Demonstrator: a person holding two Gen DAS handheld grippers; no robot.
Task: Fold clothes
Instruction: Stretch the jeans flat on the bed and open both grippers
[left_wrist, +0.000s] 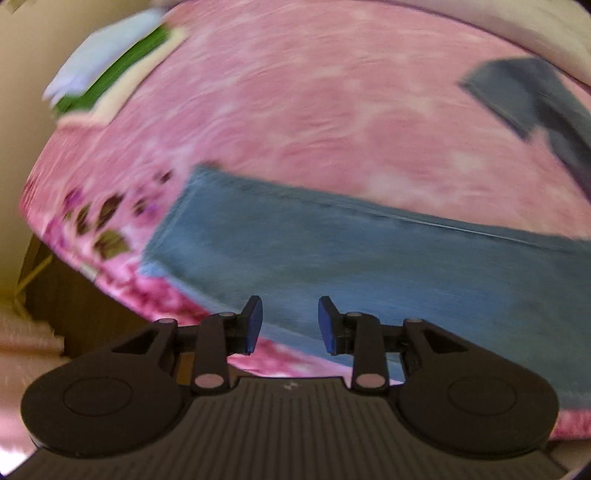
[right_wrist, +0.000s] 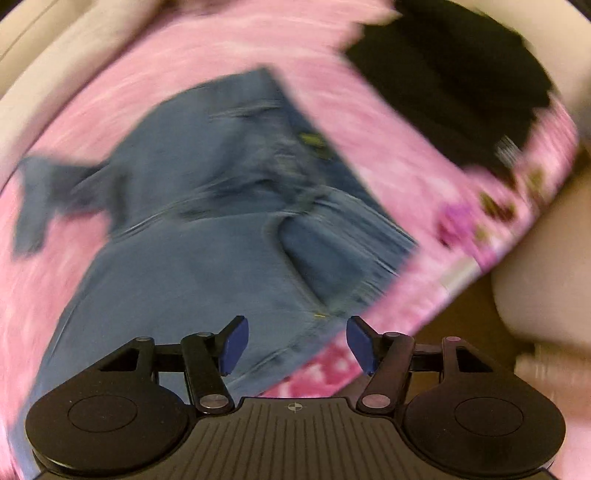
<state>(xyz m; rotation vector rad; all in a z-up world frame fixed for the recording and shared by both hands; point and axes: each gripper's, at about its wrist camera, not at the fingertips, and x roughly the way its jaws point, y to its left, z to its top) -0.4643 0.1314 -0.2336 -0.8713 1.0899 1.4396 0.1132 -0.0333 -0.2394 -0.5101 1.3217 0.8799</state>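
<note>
A pink floral bedspread (left_wrist: 314, 92) covers the bed. Blue denim jeans (right_wrist: 192, 258) lie flat along its near edge, waistband and pocket toward the near right corner. A black garment (right_wrist: 454, 81) sits at the far right corner, and a small stack of white and green folded cloth (left_wrist: 107, 70) at the far left corner. The left gripper (left_wrist: 290, 325) hangs above the jeans, jaws partly apart and empty. The right gripper (right_wrist: 295, 343) gapes wider, holding nothing.

Jeans (right_wrist: 207, 240) lie on the bedspread (left_wrist: 314, 92), dark garment (right_wrist: 454, 85) behind.
</note>
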